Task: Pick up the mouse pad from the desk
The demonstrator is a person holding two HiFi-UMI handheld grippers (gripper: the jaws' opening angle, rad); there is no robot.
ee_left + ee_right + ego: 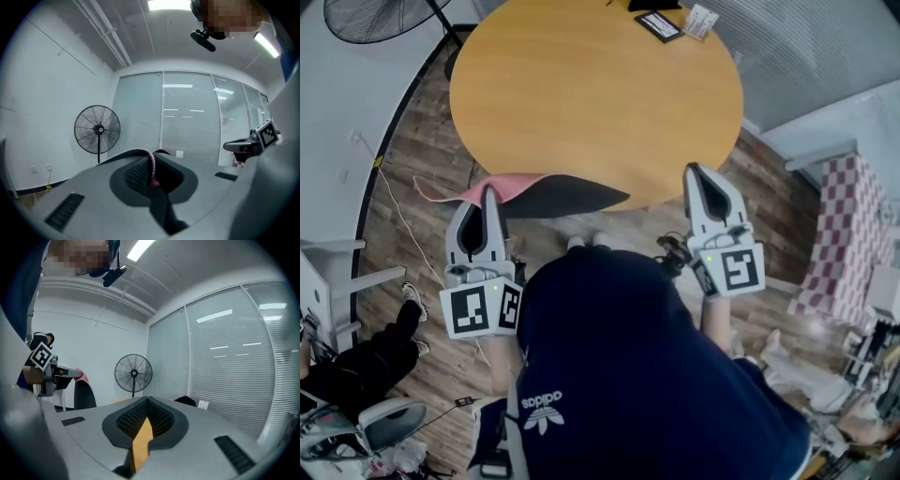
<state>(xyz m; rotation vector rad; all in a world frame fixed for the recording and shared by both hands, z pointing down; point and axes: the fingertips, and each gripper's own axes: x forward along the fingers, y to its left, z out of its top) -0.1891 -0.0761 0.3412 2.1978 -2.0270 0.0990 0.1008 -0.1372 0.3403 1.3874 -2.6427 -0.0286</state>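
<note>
Head view showed the mouse pad (553, 195) clamped in the left hand-held gripper (490, 195) at the near-left rim of the round wooden counter (591, 94). The pad sagged and folded, with its pink face to the left and its black underside to the right. Its right end overlapped the counter's rim, and whether it touched there could not be determined. Left gripper view confirmed the jaws closed on the pad's pink stitched edge. The right hand-held gripper (694, 172) was at the near-right rim of the counter, its jaws together with nothing between them. Only a sliver of counter surface showed behind them. A flat black item (659, 25) and a small white item (701, 19) lay at the counter's far edge. A pedestal fan (370, 19) stood at the far left.
</note>
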